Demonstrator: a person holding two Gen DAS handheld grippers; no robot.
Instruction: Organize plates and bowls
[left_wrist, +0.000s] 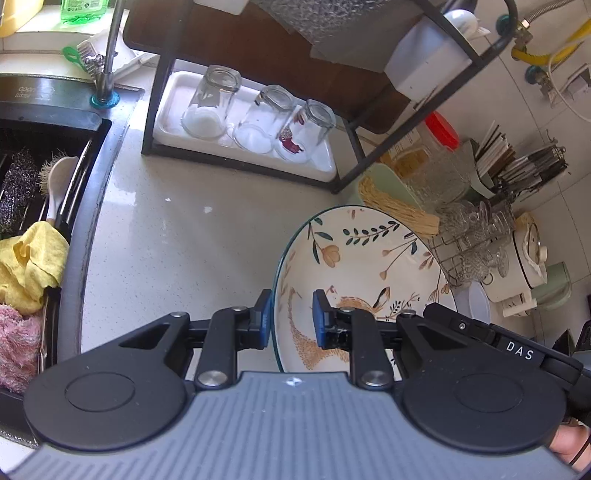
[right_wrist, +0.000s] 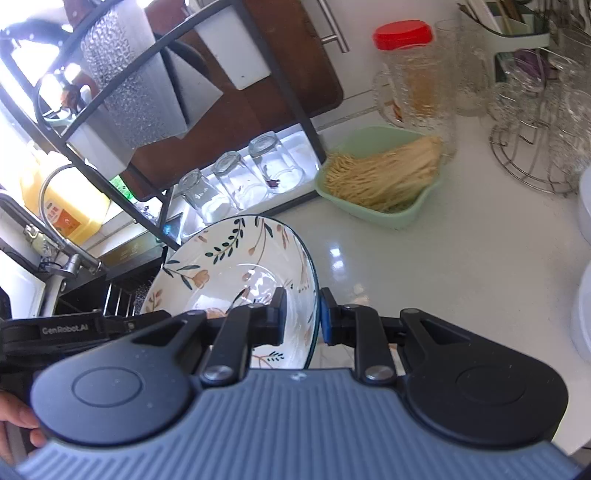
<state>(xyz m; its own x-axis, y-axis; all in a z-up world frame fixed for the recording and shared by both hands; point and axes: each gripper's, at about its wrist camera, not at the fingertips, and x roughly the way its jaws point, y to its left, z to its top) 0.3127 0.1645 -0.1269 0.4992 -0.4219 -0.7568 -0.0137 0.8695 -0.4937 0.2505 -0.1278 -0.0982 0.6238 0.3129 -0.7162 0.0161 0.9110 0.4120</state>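
A cream bowl with a floral pattern and a dark rim (left_wrist: 362, 266) is held above the counter between both grippers. My left gripper (left_wrist: 291, 317) straddles the bowl's left rim, one blue pad outside and one inside, shut on it. In the right wrist view the same bowl (right_wrist: 236, 262) is gripped on its right rim by my right gripper (right_wrist: 303, 314), one finger inside and one outside. The other gripper's black body (right_wrist: 66, 328) shows at the bowl's left side.
A black rack (left_wrist: 243, 162) holds a white tray with three upturned glasses (left_wrist: 258, 118). The sink (left_wrist: 33, 206) with cloths lies left. A green basket of noodles (right_wrist: 384, 181), a red-lidded jar (right_wrist: 406, 74), a wire stand of glasses (right_wrist: 539, 129) and white dishes (right_wrist: 585, 295) stand right.
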